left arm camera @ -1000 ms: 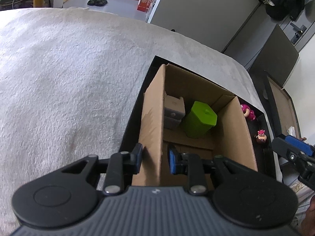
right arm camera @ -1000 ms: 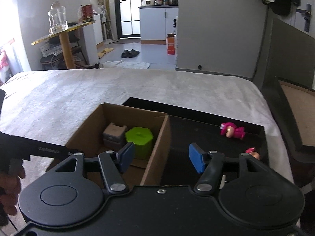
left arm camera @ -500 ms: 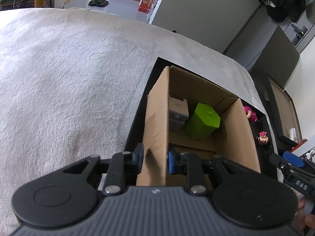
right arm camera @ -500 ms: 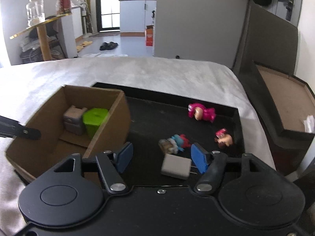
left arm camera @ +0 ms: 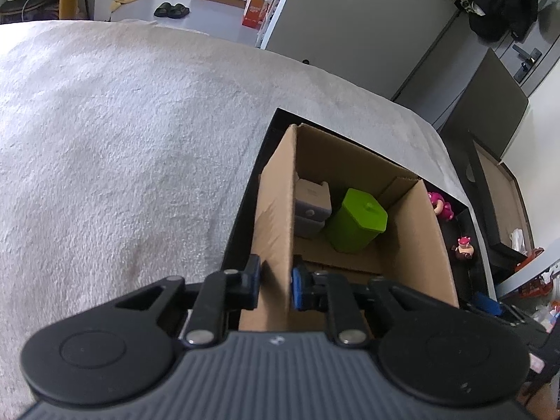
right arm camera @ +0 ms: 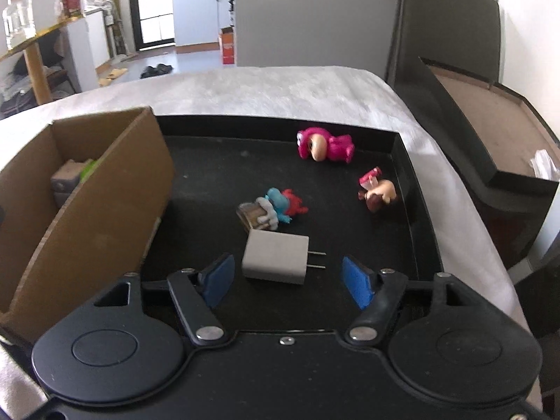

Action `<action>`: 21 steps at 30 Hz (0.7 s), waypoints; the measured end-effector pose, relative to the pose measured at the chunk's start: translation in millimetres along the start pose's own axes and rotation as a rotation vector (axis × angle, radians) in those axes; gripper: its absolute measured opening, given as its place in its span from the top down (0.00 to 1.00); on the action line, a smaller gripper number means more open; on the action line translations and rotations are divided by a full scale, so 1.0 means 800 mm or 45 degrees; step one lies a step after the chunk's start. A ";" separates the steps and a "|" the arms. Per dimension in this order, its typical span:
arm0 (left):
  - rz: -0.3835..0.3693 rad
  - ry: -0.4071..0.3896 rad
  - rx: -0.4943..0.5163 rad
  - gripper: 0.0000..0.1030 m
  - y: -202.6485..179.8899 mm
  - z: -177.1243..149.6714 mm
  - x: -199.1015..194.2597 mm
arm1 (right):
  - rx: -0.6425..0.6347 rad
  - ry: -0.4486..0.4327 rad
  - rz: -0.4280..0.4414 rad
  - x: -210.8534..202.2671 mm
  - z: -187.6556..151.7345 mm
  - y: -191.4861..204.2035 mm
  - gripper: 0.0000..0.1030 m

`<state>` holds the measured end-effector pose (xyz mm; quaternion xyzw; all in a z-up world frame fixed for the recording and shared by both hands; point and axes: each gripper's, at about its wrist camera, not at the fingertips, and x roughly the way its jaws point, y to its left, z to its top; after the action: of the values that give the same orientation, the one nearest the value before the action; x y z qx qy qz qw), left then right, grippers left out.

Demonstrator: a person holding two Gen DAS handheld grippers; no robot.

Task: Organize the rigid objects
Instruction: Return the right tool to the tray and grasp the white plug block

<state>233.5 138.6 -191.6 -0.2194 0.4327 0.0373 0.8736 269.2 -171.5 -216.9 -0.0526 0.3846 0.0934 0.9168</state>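
Where the left gripper (left arm camera: 274,285) pinches the near wall of the cardboard box (left arm camera: 276,217), its pads are closed on that cardboard; deeper inside sit a grey block (left arm camera: 311,206) and a green container (left arm camera: 358,220). Only the right wrist view shows the right gripper (right arm camera: 285,281) spread wide around a white charger (right arm camera: 276,260) on the black tray (right arm camera: 416,238), figurines (right arm camera: 323,145) beyond.

Grey wall (left arm camera: 350,28), sandals (left arm camera: 171,9) on glossy floor (left arm camera: 210,17).

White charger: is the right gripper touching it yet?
Apart. The right wrist view shows the white charger lying on the black tray between the open right gripper fingers, with bare tray visible on both sides.
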 end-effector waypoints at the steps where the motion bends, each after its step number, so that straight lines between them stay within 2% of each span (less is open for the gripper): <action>1: 0.000 0.001 -0.003 0.84 0.000 0.000 0.000 | 0.006 0.002 -0.001 0.003 0.000 0.001 0.27; 5: -0.004 -0.003 -0.023 0.83 0.001 0.001 0.000 | 0.032 0.003 -0.002 0.010 0.005 0.003 0.18; 15: 0.007 -0.001 -0.039 0.83 -0.001 0.002 0.002 | 0.056 0.109 -0.009 0.046 0.018 0.014 0.19; 16: 0.003 -0.001 -0.042 0.83 -0.001 0.003 0.002 | 0.050 0.129 -0.013 0.050 0.019 0.014 0.26; 17: 0.002 -0.001 -0.040 0.83 -0.001 0.003 0.002 | 0.033 0.139 -0.034 0.052 0.019 0.015 0.40; 18: 0.003 -0.001 -0.037 0.83 -0.001 0.003 0.002 | 0.008 0.137 -0.064 0.051 0.019 0.017 0.43; 19: 0.002 -0.001 -0.036 0.83 0.000 0.003 0.003 | -0.009 0.135 -0.066 0.049 0.019 0.017 0.53; 21: 0.000 0.001 -0.037 0.83 0.001 0.002 0.004 | -0.008 0.139 -0.028 0.042 0.020 0.016 0.54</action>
<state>236.8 140.0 -193.7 -0.2320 0.4324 0.0434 0.8703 301.1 -151.4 -230.1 -0.0648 0.4330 0.0814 0.8954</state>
